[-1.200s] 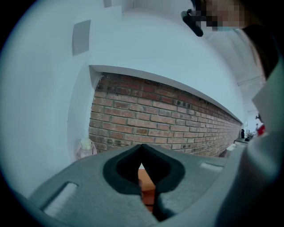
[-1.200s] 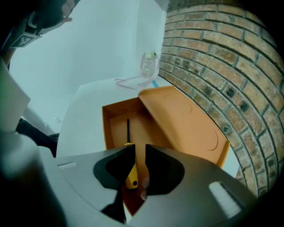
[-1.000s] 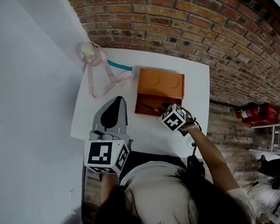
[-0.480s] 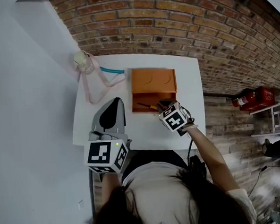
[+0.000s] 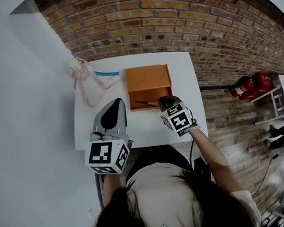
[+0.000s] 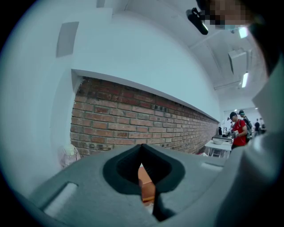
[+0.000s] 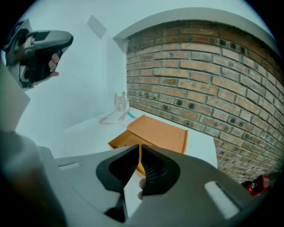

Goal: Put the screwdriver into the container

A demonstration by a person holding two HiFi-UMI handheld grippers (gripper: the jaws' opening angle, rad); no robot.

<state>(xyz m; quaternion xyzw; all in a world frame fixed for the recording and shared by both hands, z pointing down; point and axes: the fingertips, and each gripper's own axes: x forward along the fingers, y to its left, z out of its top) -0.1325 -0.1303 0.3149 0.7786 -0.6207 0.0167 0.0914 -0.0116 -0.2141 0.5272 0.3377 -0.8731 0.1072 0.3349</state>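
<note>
The orange container (image 5: 148,79) stands at the middle of the white table (image 5: 185,74), its lid tilted up at the back. A screwdriver (image 5: 146,103) with a dark shaft and yellow handle lies in its open front compartment. My right gripper (image 5: 164,100) is shut and empty, its tip just right of that compartment's front corner. In the right gripper view the container (image 7: 155,132) sits just beyond the closed jaws of my right gripper (image 7: 139,146). My left gripper (image 5: 116,102) is shut, held above the table's near left part, left of the container. In the left gripper view the container (image 6: 146,185) shows through the jaw notch.
A clear plastic item with a pink strap (image 5: 82,78) and a teal cord (image 5: 106,73) lie at the table's far left corner. A brick wall (image 5: 175,22) runs behind the table. A red fire extinguisher (image 5: 246,86) lies on the floor to the right.
My right gripper has drawn back a little from the container's open compartment, toward its right front corner. The screwdriver stays in the compartment. The left gripper has barely moved.
</note>
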